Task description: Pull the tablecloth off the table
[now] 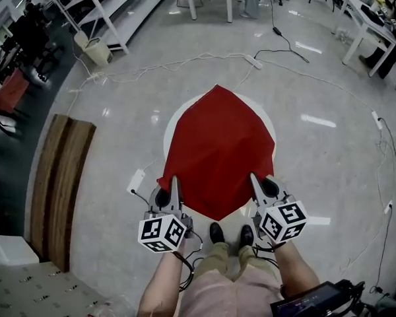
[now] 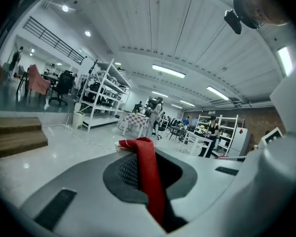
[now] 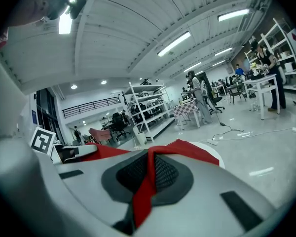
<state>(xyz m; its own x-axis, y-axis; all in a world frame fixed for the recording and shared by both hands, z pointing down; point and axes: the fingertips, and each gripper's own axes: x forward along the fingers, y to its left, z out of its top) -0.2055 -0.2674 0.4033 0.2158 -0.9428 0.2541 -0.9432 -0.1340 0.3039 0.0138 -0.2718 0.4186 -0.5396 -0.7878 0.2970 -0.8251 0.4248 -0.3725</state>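
**A:** Where does the cloth lie?

**B:** The red tablecloth [image 1: 218, 150] is spread over the round white desk [image 1: 170, 129]. Its near corner hangs between the two hands.

**A:** And the grip?

**B:** The left gripper [image 1: 175, 180] and the right gripper [image 1: 253, 177] each have one near edge. Both pairs of jaws are pinched almost closed on a thin fold of red fabric.

**A:** How should the pull go?

**B:** I'd draw both hands back together, evenly and low, so the cloth slides over the rim without twisting. The folds are thin and could slip, so clamp firmly.
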